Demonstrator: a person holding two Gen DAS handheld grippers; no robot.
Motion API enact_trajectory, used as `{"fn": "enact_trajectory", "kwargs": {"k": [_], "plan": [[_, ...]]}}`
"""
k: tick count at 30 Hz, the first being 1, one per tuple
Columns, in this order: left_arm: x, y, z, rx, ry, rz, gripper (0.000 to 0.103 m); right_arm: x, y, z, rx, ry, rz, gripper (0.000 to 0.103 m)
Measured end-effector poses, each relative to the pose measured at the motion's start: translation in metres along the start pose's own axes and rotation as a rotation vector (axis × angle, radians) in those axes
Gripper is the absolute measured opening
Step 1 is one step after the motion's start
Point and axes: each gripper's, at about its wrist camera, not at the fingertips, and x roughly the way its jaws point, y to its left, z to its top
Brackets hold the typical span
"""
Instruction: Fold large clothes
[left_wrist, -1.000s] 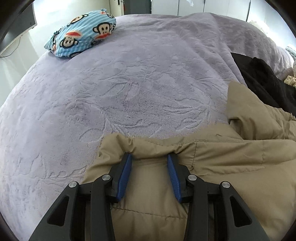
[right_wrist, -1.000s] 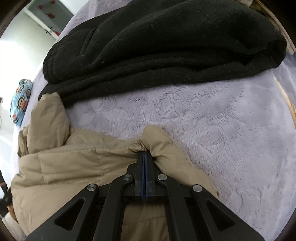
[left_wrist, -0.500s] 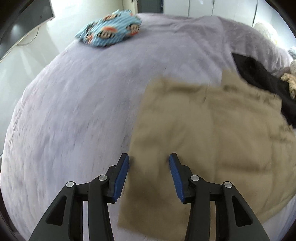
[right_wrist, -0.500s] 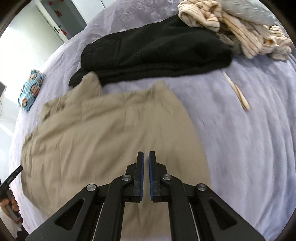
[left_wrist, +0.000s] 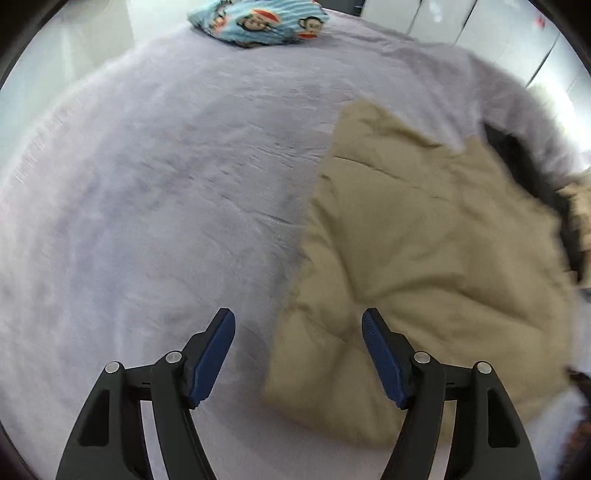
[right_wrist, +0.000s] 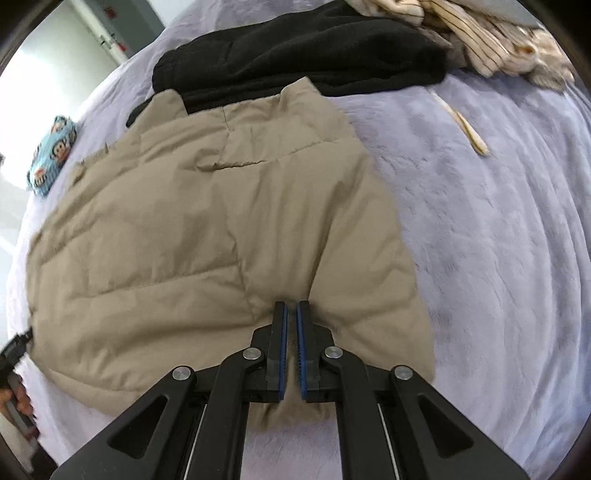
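While the tan puffy jacket (right_wrist: 207, 236) lies spread flat on the soft purple bed cover (left_wrist: 155, 206), your left gripper (left_wrist: 297, 354) hangs over its near edge with its blue pads pulling apart and nothing squeezed between them. Your right gripper (right_wrist: 291, 343) has its fingers almost together with just a thin gap, right above the jacket's near edge, and no cloth shows between the pads. A black garment (right_wrist: 295, 55) touches the jacket's far edge, and a monkey-print cloth (left_wrist: 258, 20) sits well apart.
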Motion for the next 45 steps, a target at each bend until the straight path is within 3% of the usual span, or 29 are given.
{"fn": "enact_trajectory", "kwargs": {"k": [3, 4, 6, 7, 8, 9, 10, 12, 13, 14, 15, 16, 24, 27, 29, 30, 31, 32, 36, 39, 41, 45], "plan": [[0.001, 0.008, -0.003, 0.022, 0.052, -0.147, 0.073, -0.014, -0.008, -0.017, 0.101, 0.016, 0.121, 0.01], [0.006, 0.009, -0.004, 0.033, 0.084, -0.208, 0.073, -0.018, -0.012, -0.025, 0.154, 0.029, 0.182, 0.017], [0.011, 0.013, -0.006, 0.033, 0.115, -0.265, 0.073, -0.018, -0.019, -0.041, 0.249, 0.054, 0.288, 0.048], [0.014, 0.014, -0.007, 0.036, 0.124, -0.284, 0.072, -0.016, -0.025, -0.051, 0.321, 0.066, 0.352, 0.071], [0.014, 0.015, -0.008, 0.04, 0.127, -0.29, 0.072, -0.015, -0.029, -0.058, 0.373, 0.067, 0.389, 0.078], [0.014, 0.016, -0.009, 0.045, 0.126, -0.297, 0.066, -0.012, -0.034, -0.067, 0.44, 0.065, 0.428, 0.078], [0.013, 0.018, -0.009, 0.05, 0.128, -0.303, 0.044, -0.008, -0.035, -0.071, 0.475, 0.07, 0.446, 0.078], [0.01, 0.024, -0.013, 0.067, 0.138, -0.288, 0.025, 0.004, -0.038, -0.077, 0.54, 0.083, 0.465, 0.078], [0.006, 0.028, -0.013, 0.081, 0.131, -0.299, 0.022, 0.01, -0.04, -0.08, 0.564, 0.084, 0.466, 0.077], [0.003, 0.033, -0.014, 0.095, 0.125, -0.296, 0.022, 0.015, -0.041, -0.08, 0.576, 0.084, 0.469, 0.059], [0.002, 0.036, -0.017, 0.112, 0.122, -0.284, 0.022, 0.02, -0.041, -0.079, 0.579, 0.082, 0.465, 0.049], [0.003, 0.037, -0.021, 0.124, 0.12, -0.272, 0.022, 0.025, -0.04, -0.078, 0.575, 0.088, 0.46, 0.046], [-0.011, 0.072, -0.033, 0.108, 0.06, 0.019, 0.022, 0.031, -0.033, -0.077, 0.506, 0.073, 0.398, 0.046], [-0.03, 0.076, -0.041, 0.08, 0.056, 0.023, 0.022, 0.025, -0.032, -0.076, 0.511, 0.075, 0.397, 0.048], [-0.044, 0.074, -0.046, 0.036, 0.049, -0.009, 0.027, 0.018, -0.032, -0.077, 0.506, 0.073, 0.395, 0.053], [-0.05, 0.071, -0.05, 0.014, 0.043, -0.027, 0.054, 0.015, -0.03, -0.074, 0.503, 0.072, 0.395, 0.055], [-0.056, 0.068, -0.054, -0.005, 0.03, -0.03, 0.086, 0.012, -0.028, -0.074, 0.504, 0.07, 0.399, 0.058], [-0.057, 0.055, -0.055, -0.018, 0.011, -0.026, 0.092, 0.01, -0.027, -0.074, 0.507, 0.068, 0.407, 0.061], [-0.058, 0.023, -0.068, -0.039, 0.03, -0.1, 0.092, 0.002, -0.029, -0.077, 0.527, 0.06, 0.432, 0.061], [-0.052, 0.004, -0.072, -0.013, 0.04, -0.107, 0.092, -0.003, -0.036, -0.086, 0.534, 0.057, 0.434, 0.063], [-0.046, 0.0, -0.073, -0.026, 0.058, -0.138, 0.092, -0.004, -0.044, -0.09, 0.549, 0.056, 0.446, 0.08], [-0.029, 0.003, -0.077, -0.129, 0.089, -0.216, 0.092, -0.003, -0.05, -0.094, 0.571, 0.04, 0.469, 0.081]]}}
